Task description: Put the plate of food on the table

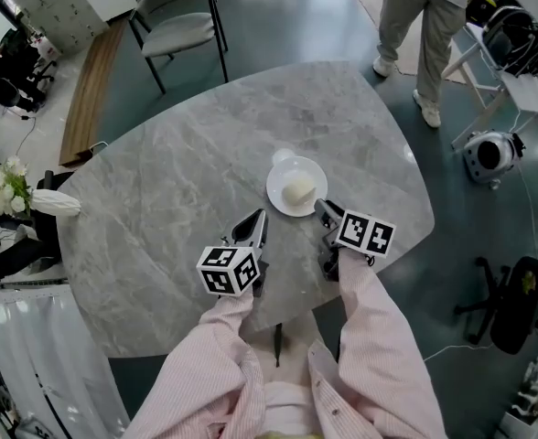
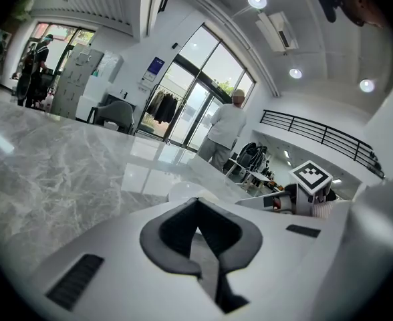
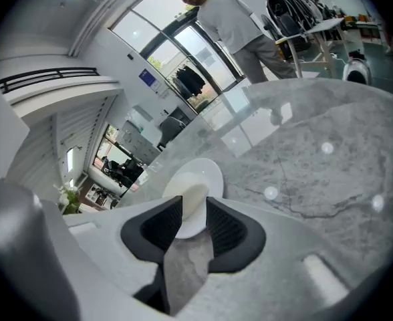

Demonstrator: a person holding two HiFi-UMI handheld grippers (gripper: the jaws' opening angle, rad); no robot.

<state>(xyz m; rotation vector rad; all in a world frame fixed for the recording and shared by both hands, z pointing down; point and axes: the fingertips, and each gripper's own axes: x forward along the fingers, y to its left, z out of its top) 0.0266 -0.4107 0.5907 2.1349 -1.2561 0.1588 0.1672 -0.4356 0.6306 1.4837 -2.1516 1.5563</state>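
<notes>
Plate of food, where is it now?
In the head view the plate sits near the middle of the grey table, just beyond the right gripper.

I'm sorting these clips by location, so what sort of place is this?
Probably an office or lab-style workspace, not a home: tall glass doors under a mezzanine railing, a black wheeled office chair on the floor near the grey stone-look table, and pale cabinets by the wall.
</notes>
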